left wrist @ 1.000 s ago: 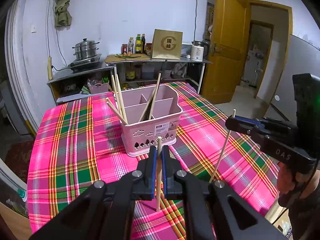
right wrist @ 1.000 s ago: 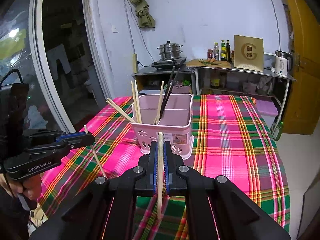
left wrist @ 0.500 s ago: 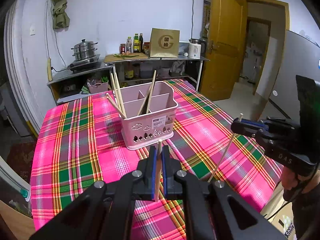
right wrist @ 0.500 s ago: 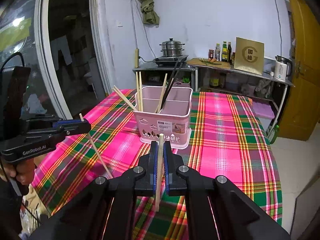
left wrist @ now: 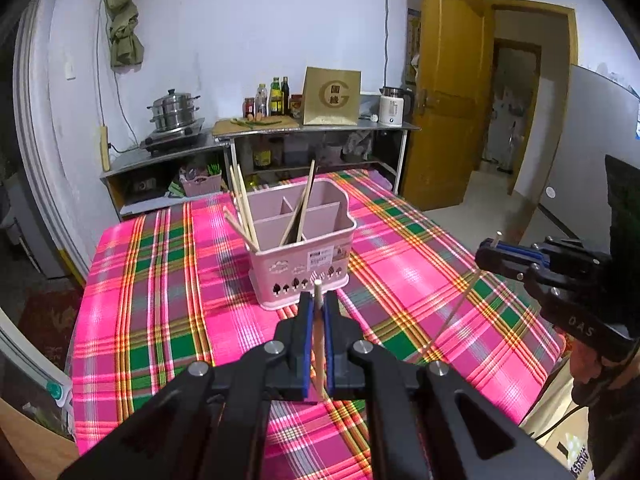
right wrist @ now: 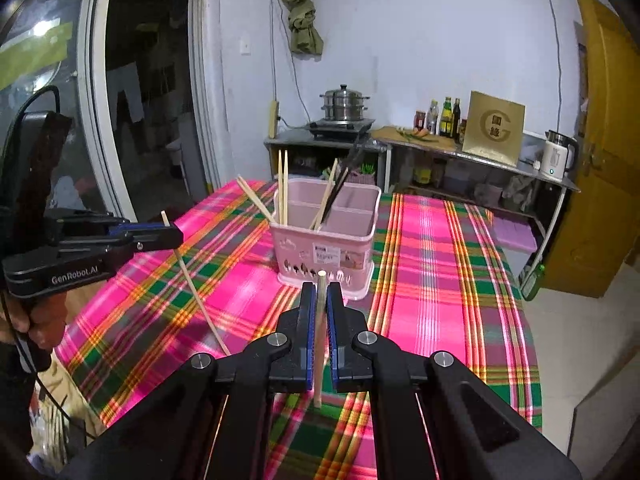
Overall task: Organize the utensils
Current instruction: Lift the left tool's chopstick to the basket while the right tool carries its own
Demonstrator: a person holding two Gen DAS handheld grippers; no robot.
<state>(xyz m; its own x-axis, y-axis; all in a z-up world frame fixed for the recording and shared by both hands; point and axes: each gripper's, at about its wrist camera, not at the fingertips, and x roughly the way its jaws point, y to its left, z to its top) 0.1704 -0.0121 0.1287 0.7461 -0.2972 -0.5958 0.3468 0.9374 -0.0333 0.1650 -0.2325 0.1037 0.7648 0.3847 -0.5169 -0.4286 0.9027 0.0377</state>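
Across the middle of both wrist views, a surface draped in a pink, green and yellow plaid cloth. Behind it, along the pale wall, a steel counter carrying a stacked steamer pot on a burner, a row of bottles, a tan box with a gold emblem, and a white kettle. At upper right of the left wrist view, an open wooden door; at left of the right wrist view, a dark glazed doorway. High on the wall, a knotted olive cloth.

Near the surface's centre, a pink utensil caddy split into compartments, with mushroom-shaped cutouts low on its front. Pale chopsticks leaning out of its left compartment, more plus dark ones in a middle one.

Low in the left wrist view, left gripper clamped on one wooden chopstick, held upright and clear of the caddy. Likewise in the right wrist view, right gripper closed on a second chopstick, also upright, in front of the caddy.
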